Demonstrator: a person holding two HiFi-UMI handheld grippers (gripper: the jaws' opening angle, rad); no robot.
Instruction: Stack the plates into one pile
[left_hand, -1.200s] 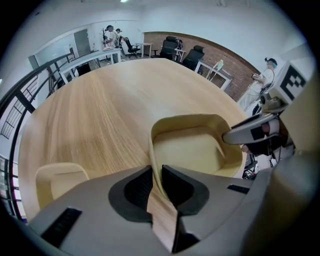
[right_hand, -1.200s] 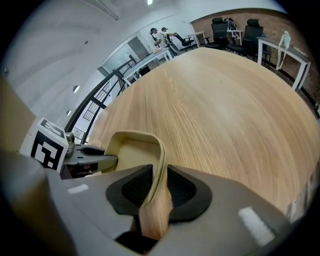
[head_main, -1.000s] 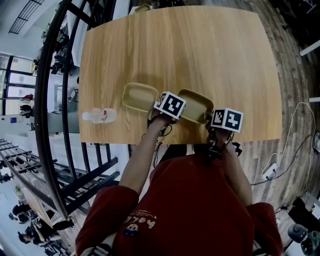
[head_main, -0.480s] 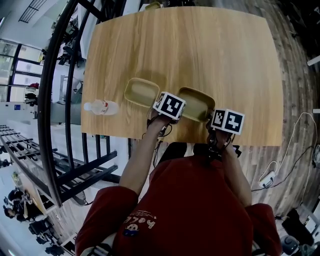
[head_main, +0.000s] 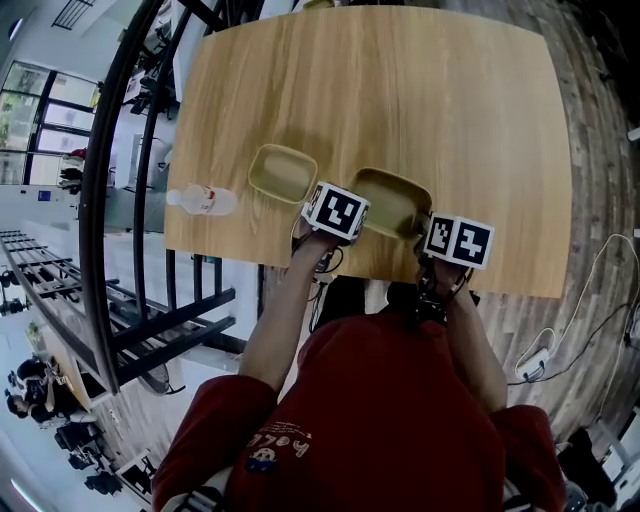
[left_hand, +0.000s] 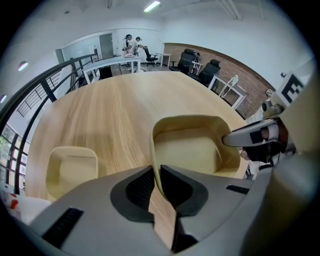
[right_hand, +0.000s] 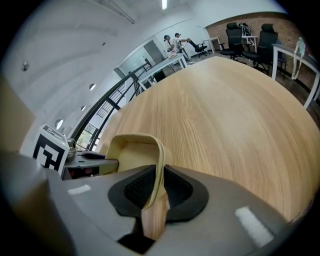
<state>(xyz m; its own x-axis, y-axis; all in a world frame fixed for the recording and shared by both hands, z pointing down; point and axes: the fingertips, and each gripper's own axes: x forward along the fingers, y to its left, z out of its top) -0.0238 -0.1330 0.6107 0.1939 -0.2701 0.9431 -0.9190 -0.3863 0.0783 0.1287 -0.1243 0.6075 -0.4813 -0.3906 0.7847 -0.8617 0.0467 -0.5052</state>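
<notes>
- jaws of the left gripper have just been closing, and their dark pads now pinch the thin rim of the right plate on its left side.
- jaws of the right gripper have also just been closing; they clamp the same plate's rim on the opposite side, and the rim stands edge-on between the pads.
- so both grippers hold one pale yellow, rounded-square plate between them, close to the front edge of the wooden desk. whether it is lifted off the wood cannot be told.
- the left plate, same colour and shape, lies flat on the desk just beside the held one, to its left, apart from both grippers.
- a plastic bottle lies on its side near the desk's left edge, beyond the left plate.
- in the head view the marker cubes sit above each gripper, the left one between the two plates.
- both plates are empty.
</notes>
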